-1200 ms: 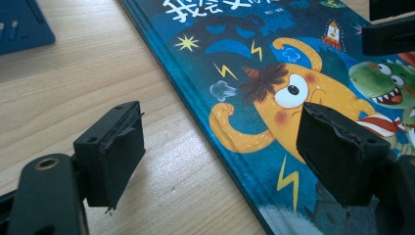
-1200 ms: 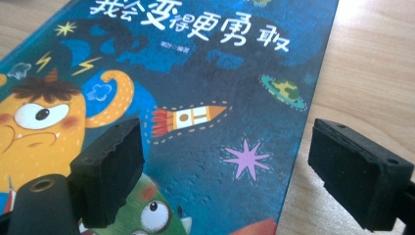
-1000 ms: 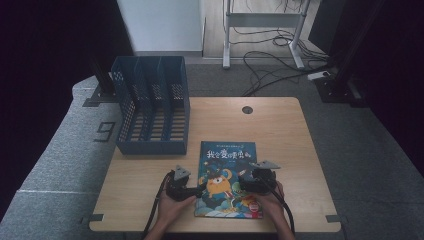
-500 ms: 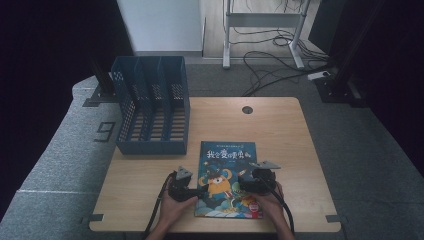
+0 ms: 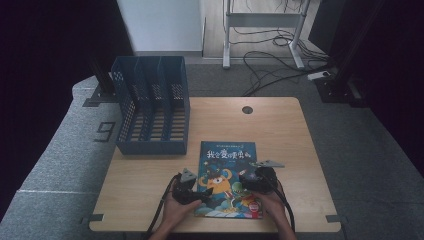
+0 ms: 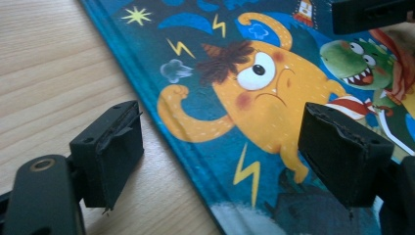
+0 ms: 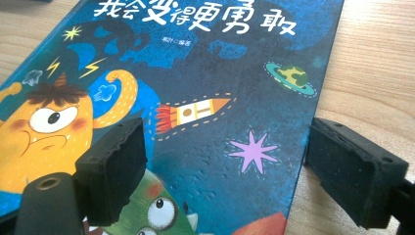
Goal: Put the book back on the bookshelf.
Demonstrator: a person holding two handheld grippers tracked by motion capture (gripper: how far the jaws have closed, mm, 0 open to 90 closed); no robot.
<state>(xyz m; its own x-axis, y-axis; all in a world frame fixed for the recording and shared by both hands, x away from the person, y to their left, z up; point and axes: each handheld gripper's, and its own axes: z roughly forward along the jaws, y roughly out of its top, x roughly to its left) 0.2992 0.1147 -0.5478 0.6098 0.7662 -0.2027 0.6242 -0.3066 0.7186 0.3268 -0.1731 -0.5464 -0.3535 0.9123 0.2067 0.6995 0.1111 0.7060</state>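
left gripper (image 5: 196, 192): jaws apart, straddling picture book's (image 5: 228, 170) left edge | right gripper (image 5: 250, 181): jaws apart over its right edge | book flat on table (image 5: 280, 125)

A blue file rack (image 5: 152, 106) is standing on the far left part of the wooden table (image 5: 280, 130), its three slotted compartments lying open to the top and its perforated walls showing the wood grain through them. A small dark round hole (image 5: 247, 109) is sitting near the table's far edge, well apart from the rack. Beyond the table, a white metal frame (image 5: 262, 20) is standing on the grey floor, and black cables (image 5: 270, 62) are trailing loosely around its feet (one is running toward a white power strip (image 5: 319, 75) at the right). A large digit nine (image 5: 106, 132) is showing on the grey floor mat just left of the table.
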